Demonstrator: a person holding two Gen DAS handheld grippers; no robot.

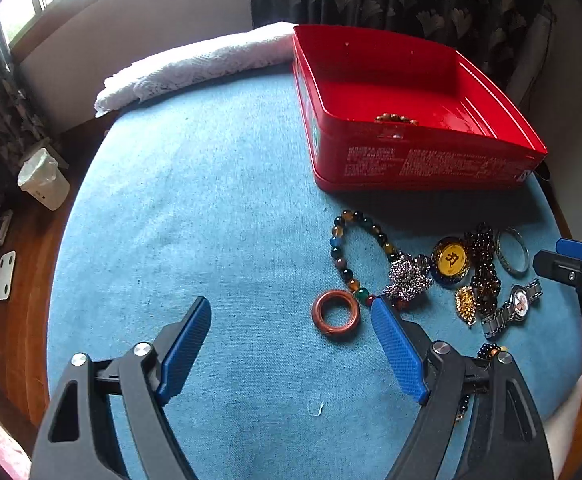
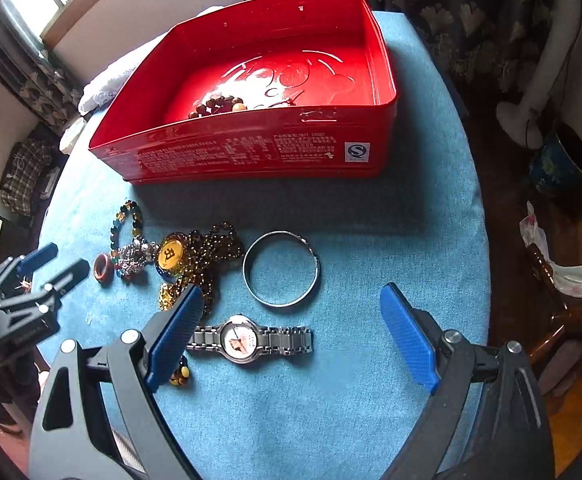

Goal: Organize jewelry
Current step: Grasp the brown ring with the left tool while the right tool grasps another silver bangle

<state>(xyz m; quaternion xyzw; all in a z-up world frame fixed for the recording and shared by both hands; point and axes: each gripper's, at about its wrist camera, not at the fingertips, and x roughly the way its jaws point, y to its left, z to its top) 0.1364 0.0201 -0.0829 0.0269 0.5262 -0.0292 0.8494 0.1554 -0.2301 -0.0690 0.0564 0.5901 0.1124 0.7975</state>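
Left gripper (image 1: 291,320) fingers spread wide, nothing between, hovering over blue bench (image 1: 211,200); right blue pad just beside the reddish-brown ring (image 1: 335,313). Right gripper (image 2: 291,308) fingers likewise released, empty, angled down over the wristwatch (image 2: 247,339) lying flat between the pads. Just beyond: silver bangle (image 2: 281,268), dark bead strand (image 2: 215,248), yellow-faced pendant (image 2: 171,258), silver cluster charm (image 2: 137,258), multicolour bead bracelet (image 1: 351,256), all bunched together, several touching. Further back: open red tin (image 2: 251,152) on the bench, brown bead bracelet (image 2: 217,107) inside near the front wall. Folded white cloth (image 1: 195,68) at far bench edge, left of the tin.
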